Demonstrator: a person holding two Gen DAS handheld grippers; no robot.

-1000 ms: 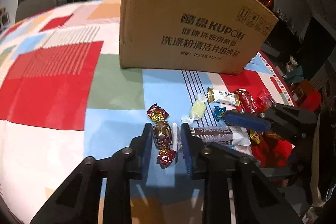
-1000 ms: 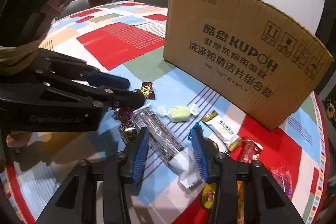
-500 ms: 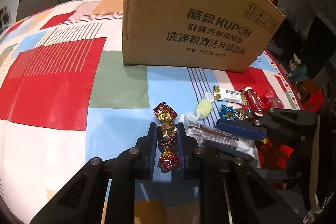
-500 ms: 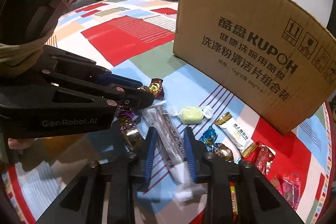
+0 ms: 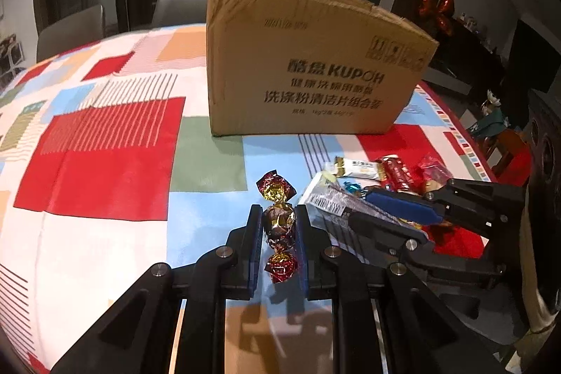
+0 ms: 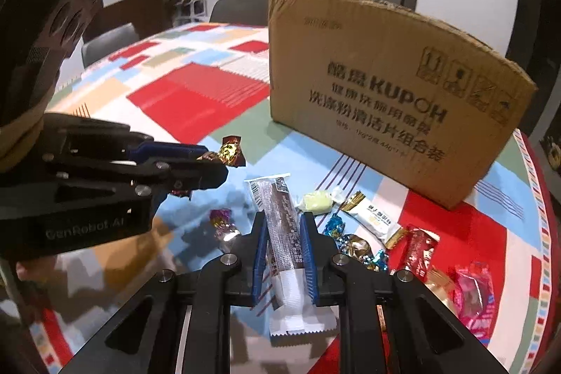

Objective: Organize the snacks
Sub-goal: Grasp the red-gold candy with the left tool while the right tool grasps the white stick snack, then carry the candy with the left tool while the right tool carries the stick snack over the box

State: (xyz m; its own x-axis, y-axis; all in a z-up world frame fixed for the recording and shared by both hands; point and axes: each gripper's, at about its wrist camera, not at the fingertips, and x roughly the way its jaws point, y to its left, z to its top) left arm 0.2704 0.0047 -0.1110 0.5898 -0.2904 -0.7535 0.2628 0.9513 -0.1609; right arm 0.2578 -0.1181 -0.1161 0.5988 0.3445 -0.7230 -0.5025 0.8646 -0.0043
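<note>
My left gripper is shut on a brown and gold foil candy, whose red twist ends stick out above and below the pads. In the right wrist view the left gripper holds this candy above the cloth. The jaws of my right gripper are closing, and the blue pads press on a long chocolate bar in a clear wrapper. That bar is lifted and points toward the cardboard box. The box stands upright behind both grippers; its inside is hidden.
Loose snacks lie on the patchwork tablecloth: a pale green candy, a white and gold packet, blue foil candies, a red packet, a pink packet and a purple foil candy. Grey chairs stand behind the table.
The left jaws closed onto the foil candy and the right jaws narrowed onto the chocolate bar. Both grippers then rose, taking their snacks off the cloth.
</note>
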